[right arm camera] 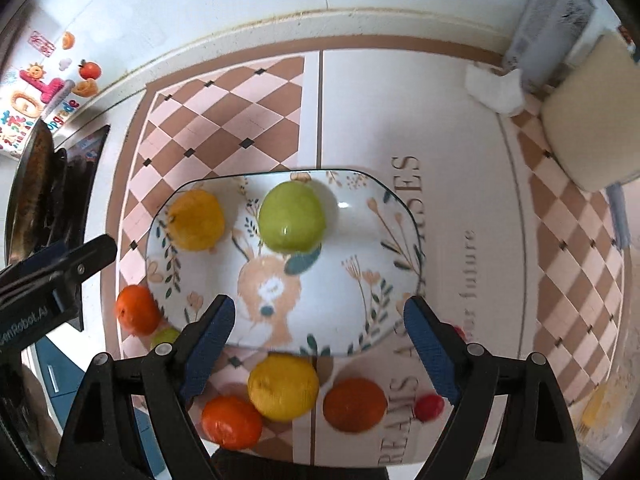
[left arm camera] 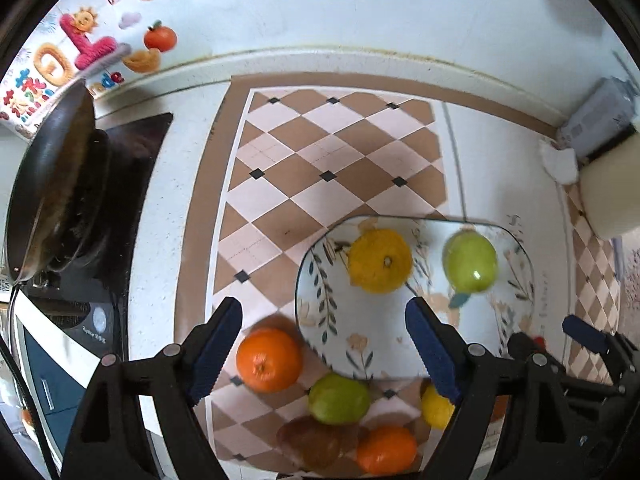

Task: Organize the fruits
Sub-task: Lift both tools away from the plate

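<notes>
A floral plate [left arm camera: 360,328] [right arm camera: 360,216] holds a yellow citrus [left arm camera: 379,261] [right arm camera: 196,220] and a green apple [left arm camera: 471,262] [right arm camera: 291,217]. Loose fruit lies on the mat in front of it: an orange [left arm camera: 269,359] [right arm camera: 136,309], a green apple [left arm camera: 338,398] [right arm camera: 165,337], a lemon [left arm camera: 436,407] [right arm camera: 282,386], more oranges [left arm camera: 386,449] [right arm camera: 231,421] [right arm camera: 353,404], a brown fruit [left arm camera: 316,442] and a small red one [right arm camera: 429,406]. My left gripper [left arm camera: 325,348] is open above the loose fruit. My right gripper [right arm camera: 319,346] is open over the plate's near rim.
A dark pan [left arm camera: 52,184] sits on a stove at the left. A cream container [left arm camera: 612,188] [right arm camera: 592,120] and crumpled tissue [left arm camera: 560,160] stand at the right by the wall. The right gripper shows in the left wrist view [left arm camera: 552,340].
</notes>
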The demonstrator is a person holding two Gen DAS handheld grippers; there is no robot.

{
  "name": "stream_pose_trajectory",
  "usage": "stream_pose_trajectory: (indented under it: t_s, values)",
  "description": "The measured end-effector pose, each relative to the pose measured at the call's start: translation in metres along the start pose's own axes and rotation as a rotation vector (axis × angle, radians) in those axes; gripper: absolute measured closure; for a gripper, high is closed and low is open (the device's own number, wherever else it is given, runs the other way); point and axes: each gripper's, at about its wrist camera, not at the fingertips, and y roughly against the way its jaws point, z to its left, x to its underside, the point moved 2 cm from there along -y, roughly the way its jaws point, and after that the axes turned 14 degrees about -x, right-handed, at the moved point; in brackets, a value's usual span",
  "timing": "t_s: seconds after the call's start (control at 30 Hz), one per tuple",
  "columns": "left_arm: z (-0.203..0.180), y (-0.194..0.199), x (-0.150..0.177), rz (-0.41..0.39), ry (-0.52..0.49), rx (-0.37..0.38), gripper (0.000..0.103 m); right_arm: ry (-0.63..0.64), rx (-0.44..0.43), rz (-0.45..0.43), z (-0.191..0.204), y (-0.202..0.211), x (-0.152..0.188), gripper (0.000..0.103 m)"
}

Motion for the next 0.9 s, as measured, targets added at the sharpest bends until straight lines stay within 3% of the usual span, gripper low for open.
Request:
stream_pose_trajectory:
  t_s: [0.43,0.9]
  values:
    - [0.019,0.081,0.049,-0.117,-0.006,0.060,0.020,0.031,-0.005,-0.124,0.023,0.088,0.064,0.014]
    - [0.031,0.124,0.092,-0.162,-0.017,0.105,0.020,0.060,-0.025,-0.205,0.045,0.148,0.104,0.014]
